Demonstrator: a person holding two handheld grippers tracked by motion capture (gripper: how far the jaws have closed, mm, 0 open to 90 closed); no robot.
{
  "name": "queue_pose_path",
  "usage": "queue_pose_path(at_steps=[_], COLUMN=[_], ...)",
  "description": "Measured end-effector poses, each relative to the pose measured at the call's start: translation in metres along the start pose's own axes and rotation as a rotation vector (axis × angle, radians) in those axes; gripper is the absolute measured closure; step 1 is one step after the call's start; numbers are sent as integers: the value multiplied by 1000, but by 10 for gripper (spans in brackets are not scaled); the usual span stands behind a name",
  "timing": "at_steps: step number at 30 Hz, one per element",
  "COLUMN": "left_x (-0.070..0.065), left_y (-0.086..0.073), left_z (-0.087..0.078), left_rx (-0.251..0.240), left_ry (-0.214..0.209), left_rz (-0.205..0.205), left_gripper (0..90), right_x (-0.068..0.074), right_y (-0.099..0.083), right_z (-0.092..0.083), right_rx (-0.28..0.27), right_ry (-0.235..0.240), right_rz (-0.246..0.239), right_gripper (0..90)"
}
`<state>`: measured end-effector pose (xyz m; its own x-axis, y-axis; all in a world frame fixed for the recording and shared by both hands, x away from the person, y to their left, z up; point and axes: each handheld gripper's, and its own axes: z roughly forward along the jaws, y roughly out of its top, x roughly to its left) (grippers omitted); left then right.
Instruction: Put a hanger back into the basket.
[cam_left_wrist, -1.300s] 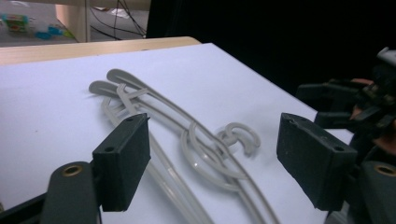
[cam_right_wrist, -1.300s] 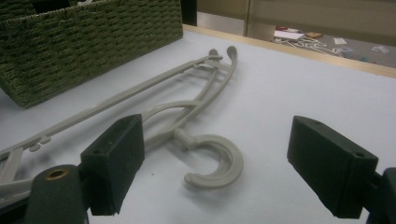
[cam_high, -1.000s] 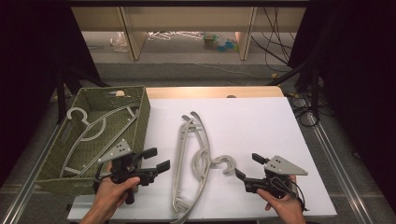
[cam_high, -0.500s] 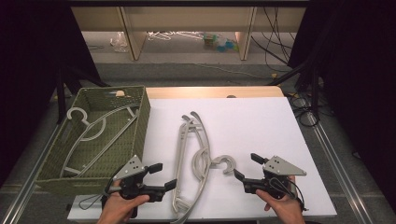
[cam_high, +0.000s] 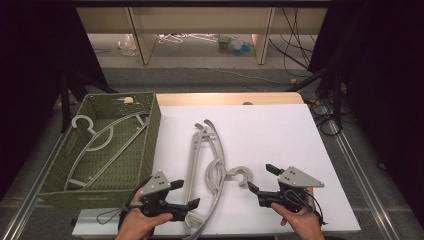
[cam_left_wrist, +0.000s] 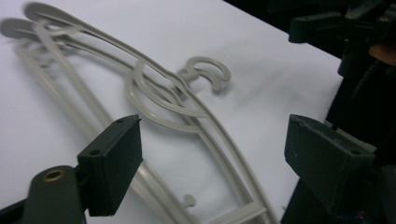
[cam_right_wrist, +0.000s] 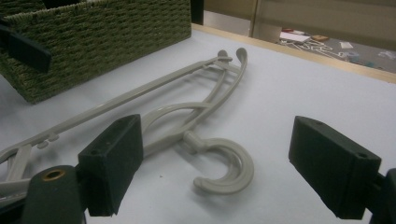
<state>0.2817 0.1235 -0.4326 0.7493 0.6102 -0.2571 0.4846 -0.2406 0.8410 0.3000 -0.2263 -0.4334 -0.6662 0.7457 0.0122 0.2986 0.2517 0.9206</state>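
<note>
Wicker basket, green and rectangular, is sitting beyond the left gripper and to its left, holding one grey hanger inside. White tabletop is stretching under both tools. Two grey plastic hangers are lying stacked between the grippers, with their lower ends just beside the left gripper's tips and their hooks curling just ahead of the right gripper. Both grippers are being held with jaws spread wide, gripping nothing, and each is hovering near the hangers without touching them.
</note>
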Motion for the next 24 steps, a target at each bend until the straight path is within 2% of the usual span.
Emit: queue_pose_path(at_steps=[1,2,3,5,8,9,10,11,12,13,14,15,16,18,19,22,23,24], left_x=[-4,-6,-6,-11,-13,-14,-14,-15,-17,-18,-18,-17,-18,-18,-13,-13,-15,-15], left_y=[1,0,0,1,4,8,8,10,13,14,14,16,15,15,15,14,12,12], left_z=[6,10,10,24,38,48,48,53,60,64,64,70,75,84,87,91,97,97], left_rx=[24,36,36,81,143,187,187,206,248,275,275,308,319,371,443,456,433,433], left_ry=[-19,-23,-23,-7,-19,-32,-32,-35,-19,-2,-2,-3,6,32,18,8,28,28], left_rz=[2,14,14,41,19,13,13,30,70,79,79,99,92,138,169,155,115,115], left_gripper=[204,213,221,242,316,349,376,380,388,402,406,410,410,426,429,452,458,459], right_x=[0,0,1,2,1,1,1,1,0,0,0,0,0,1,1,1,1,1], right_y=[0,0,1,1,2,2,2,1,2,2,2,2,2,2,2,2,2,2], right_z=[0,1,0,0,1,1,1,2,2,1,1,1,1,1,2,1,1,1], right_rx=[2,-19,-8,-13,-8,-9,-3,-12,-13,-1,-5,-2,-2,-9,-16,-5,-5,-5], right_ry=[3,4,2,0,6,5,11,19,7,15,11,20,20,5,3,18,7,7], right_rz=[1,-8,-10,-3,-15,-13,-7,7,-13,2,-1,4,4,-14,-13,-2,-5,-5], right_gripper=[188,188,188,188,187,188,188,188,188,188,188,189,189,194,194,194,194,194])
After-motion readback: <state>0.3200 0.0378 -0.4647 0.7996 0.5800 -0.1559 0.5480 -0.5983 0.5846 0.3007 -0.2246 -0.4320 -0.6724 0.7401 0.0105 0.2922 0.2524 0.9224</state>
